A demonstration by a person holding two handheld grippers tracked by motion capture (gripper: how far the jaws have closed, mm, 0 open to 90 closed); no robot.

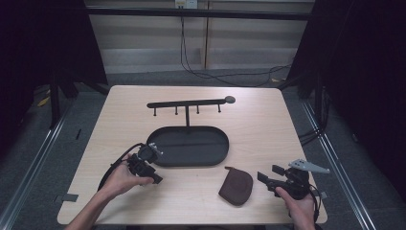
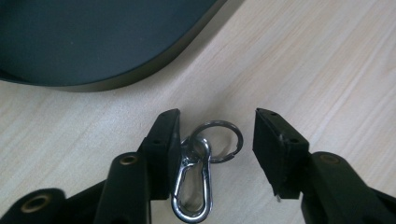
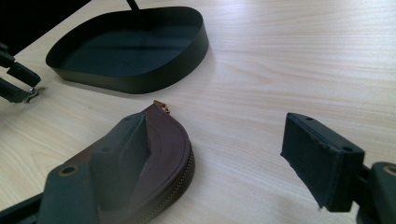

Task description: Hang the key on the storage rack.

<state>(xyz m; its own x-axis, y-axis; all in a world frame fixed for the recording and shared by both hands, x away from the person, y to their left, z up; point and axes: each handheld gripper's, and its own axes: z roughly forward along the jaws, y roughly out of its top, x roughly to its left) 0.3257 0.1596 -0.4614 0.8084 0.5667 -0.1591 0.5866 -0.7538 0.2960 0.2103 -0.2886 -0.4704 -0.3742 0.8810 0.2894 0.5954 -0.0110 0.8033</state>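
While the left gripper point(image 2: 217, 140) sits at the tray's point(image 1: 216, 154) 8 o'clock, jaws apart, the carabiner keyring point(image 2: 201, 177) lies on the table point(image 1: 258, 120) between them, touching the one pad. Right gripper point(image 3: 217, 158) jaws apart, empty, brown pouch point(image 1: 236, 185) at its 9 o'clock.

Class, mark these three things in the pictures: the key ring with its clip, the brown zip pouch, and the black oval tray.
key ring with clip point(image 2: 192, 186): left gripper view, on the clip's silver body.
brown zip pouch point(image 1: 236, 185): high view, middle of its top face.
black oval tray point(image 3: 154, 77): right gripper view, on its near outer wall.
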